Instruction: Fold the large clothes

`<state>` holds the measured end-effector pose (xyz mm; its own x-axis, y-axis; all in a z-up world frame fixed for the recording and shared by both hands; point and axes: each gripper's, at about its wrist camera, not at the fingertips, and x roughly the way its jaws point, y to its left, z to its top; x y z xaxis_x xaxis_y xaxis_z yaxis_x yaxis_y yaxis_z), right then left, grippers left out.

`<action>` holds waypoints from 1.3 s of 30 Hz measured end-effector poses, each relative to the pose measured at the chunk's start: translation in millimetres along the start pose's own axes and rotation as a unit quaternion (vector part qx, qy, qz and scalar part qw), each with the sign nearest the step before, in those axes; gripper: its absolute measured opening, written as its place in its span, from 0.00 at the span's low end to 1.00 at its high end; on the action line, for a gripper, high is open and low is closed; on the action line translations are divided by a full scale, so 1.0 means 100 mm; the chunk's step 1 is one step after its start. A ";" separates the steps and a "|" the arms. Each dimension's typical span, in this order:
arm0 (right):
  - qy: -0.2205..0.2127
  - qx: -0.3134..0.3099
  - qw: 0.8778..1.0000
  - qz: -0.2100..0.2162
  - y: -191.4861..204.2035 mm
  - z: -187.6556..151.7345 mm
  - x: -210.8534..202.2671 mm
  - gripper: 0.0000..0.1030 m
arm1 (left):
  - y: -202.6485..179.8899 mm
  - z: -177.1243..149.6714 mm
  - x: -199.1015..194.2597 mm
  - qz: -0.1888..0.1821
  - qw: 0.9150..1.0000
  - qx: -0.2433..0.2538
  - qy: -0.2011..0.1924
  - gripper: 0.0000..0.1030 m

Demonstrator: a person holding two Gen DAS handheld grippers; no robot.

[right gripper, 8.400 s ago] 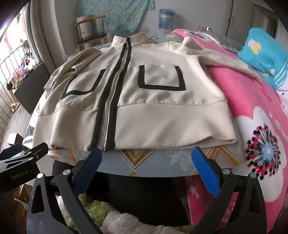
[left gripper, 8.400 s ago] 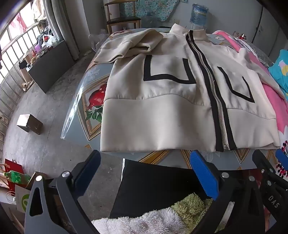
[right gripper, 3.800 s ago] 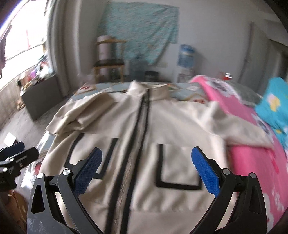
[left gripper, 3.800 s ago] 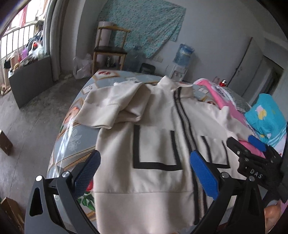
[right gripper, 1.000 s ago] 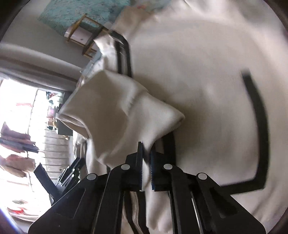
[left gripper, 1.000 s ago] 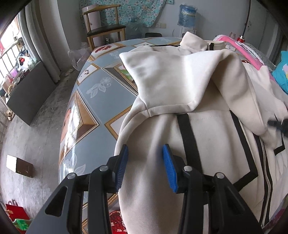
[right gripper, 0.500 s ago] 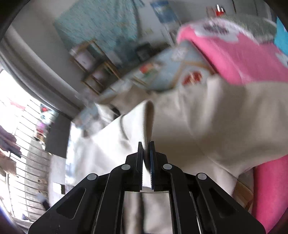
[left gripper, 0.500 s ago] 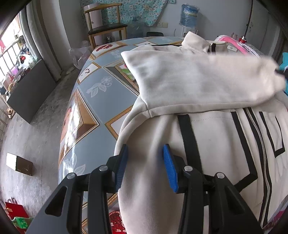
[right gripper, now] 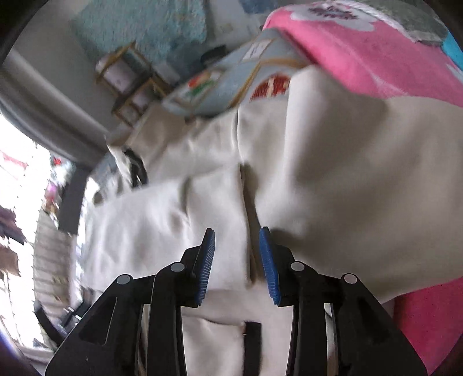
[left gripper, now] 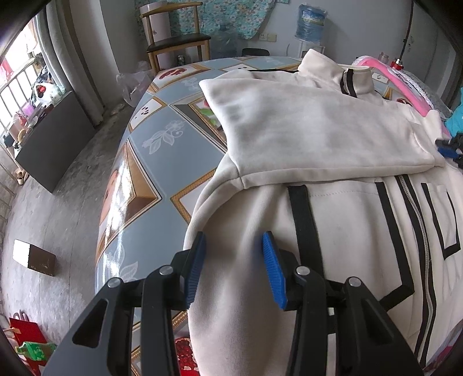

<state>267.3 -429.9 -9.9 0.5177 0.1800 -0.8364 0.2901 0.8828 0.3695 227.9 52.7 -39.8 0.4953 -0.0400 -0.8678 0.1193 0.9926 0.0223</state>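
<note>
A cream jacket [left gripper: 347, 231] with black trim and a zip lies face up on the patterned table [left gripper: 162, 138]. Its left sleeve [left gripper: 318, 130] is folded flat across the chest, the cuff toward the right. My left gripper [left gripper: 231, 243] sits at the jacket's near left edge, part closed, with a ridge of cloth pinched between its blue pads. In the right wrist view my right gripper [right gripper: 236, 240] hovers just over the sleeve's cuff end [right gripper: 185, 219]; its jaws are opening and the pads stand clear of the cloth. Its tips [left gripper: 450, 144] show at the left wrist view's right edge.
A pink flowered blanket [right gripper: 376, 57] borders the jacket on the right. Behind the table stand a wooden chair [left gripper: 176, 43] and a water bottle [left gripper: 311, 21]. A dark cabinet [left gripper: 55, 138] and a small box [left gripper: 34, 257] are on the floor to the left.
My right gripper carried the sleeve across the chest to the right, then its jaws parted and the sleeve dropped flat. The left gripper kept still.
</note>
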 end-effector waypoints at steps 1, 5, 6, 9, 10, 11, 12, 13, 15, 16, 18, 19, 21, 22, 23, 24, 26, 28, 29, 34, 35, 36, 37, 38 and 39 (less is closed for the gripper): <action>0.008 -0.012 1.000 -0.011 0.02 -0.03 0.06 0.25 | 0.00 0.00 0.00 0.001 1.000 -0.001 0.000 0.39; 0.011 -0.056 0.996 -0.062 0.15 -0.05 0.17 0.04 | 0.00 -0.02 -0.02 0.005 1.000 -0.006 0.001 0.39; 0.006 -0.061 0.996 -0.065 0.17 -0.05 0.14 0.04 | 0.00 -0.03 -0.04 0.006 1.000 -0.009 0.000 0.39; -0.040 -0.075 0.994 -0.066 0.27 -0.05 -0.09 0.04 | 0.03 -0.04 -0.10 0.004 1.000 -0.017 -0.008 0.39; -0.051 -0.079 0.994 -0.064 0.29 -0.05 -0.15 0.04 | 0.05 -0.04 -0.12 0.006 1.000 -0.019 -0.011 0.39; -0.053 -0.080 0.993 -0.067 0.29 -0.04 -0.15 0.04 | 0.07 -0.05 -0.14 0.009 1.000 -0.021 -0.014 0.39; -0.050 -0.079 0.993 -0.075 0.28 -0.04 -0.12 0.06 | 0.10 -0.07 -0.17 0.009 0.999 -0.025 -0.017 0.39; -0.037 -0.080 0.992 -0.088 0.26 -0.03 -0.04 0.09 | 0.14 -0.08 -0.19 0.007 0.999 -0.030 -0.019 0.39; -0.019 -0.080 0.990 -0.112 0.23 -0.05 0.08 0.12 | 0.19 -0.09 -0.21 0.008 0.999 -0.037 -0.019 0.39; -0.021 -0.075 0.991 -0.108 0.20 -0.07 0.04 0.19 | 0.22 -0.11 -0.22 0.014 0.999 -0.039 -0.020 0.39; -0.031 -0.065 0.993 -0.091 0.17 -0.14 -0.10 0.30 | 0.31 -0.14 -0.24 0.018 0.998 -0.048 -0.020 0.39; -0.042 -0.061 0.994 -0.085 0.16 -0.20 -0.21 0.34 | 0.36 -0.14 -0.24 0.014 0.998 -0.054 -0.019 0.39; -0.061 -0.056 0.994 -0.077 0.13 -0.34 -0.44 0.38 | 0.44 -0.11 -0.24 0.004 0.998 -0.062 -0.016 0.39; -0.065 -0.053 0.993 -0.077 0.10 -0.37 -0.50 0.39 | 0.45 -0.08 -0.23 0.001 0.998 -0.058 -0.017 0.39; -0.070 -0.047 0.993 -0.080 0.07 -0.45 -0.60 0.40 | 0.44 -0.05 -0.22 -0.003 0.999 -0.050 -0.016 0.39; -0.072 -0.043 0.993 -0.080 0.02 -0.51 -0.68 0.40 | 0.41 0.00 -0.17 -0.011 0.999 -0.035 -0.010 0.39; -0.076 -0.025 0.994 -0.076 -0.06 -0.66 -0.80 0.40 | 0.35 0.08 -0.05 -0.004 1.000 -0.013 0.004 0.39; -0.077 -0.009 0.994 -0.075 -0.12 -0.79 -0.87 0.40 | 0.28 0.17 0.08 0.014 1.000 0.009 0.012 0.37; -0.078 0.001 0.994 -0.074 -0.16 -0.87 -0.92 0.40 | 0.26 0.19 0.10 0.020 1.000 0.015 0.008 0.24; -0.082 0.020 0.992 -0.091 -0.24 -1.10 -1.02 0.40 | 0.18 0.23 -0.01 0.064 0.996 0.041 -0.037 0.07; -0.083 0.020 0.992 -0.095 -0.26 -1.13 -1.05 0.40 | 0.20 0.22 -0.09 0.065 0.996 0.033 -0.050 0.07; -0.084 0.021 0.991 -0.097 -0.27 -1.15 -1.06 0.40 | 0.23 0.22 -0.13 0.065 0.996 0.025 -0.055 0.07; -0.085 0.023 0.991 -0.099 -0.28 -1.16 -1.07 0.40 | 0.27 0.20 -0.13 0.065 0.996 0.015 -0.054 0.07; -0.084 0.026 0.991 -0.100 -0.31 -1.16 -1.07 0.40 | 0.33 0.19 -0.07 0.062 0.997 0.007 -0.043 0.07; -0.084 0.028 0.991 -0.100 -0.32 -1.17 -1.06 0.40 | 0.39 0.17 0.02 0.056 0.998 -0.005 -0.027 0.07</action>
<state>108.6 -426.8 19.5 0.5702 -0.0747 -0.8181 0.4427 0.8668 0.2294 248.2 88.8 -31.9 0.5516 0.0663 -0.8315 0.0515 0.9922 0.1132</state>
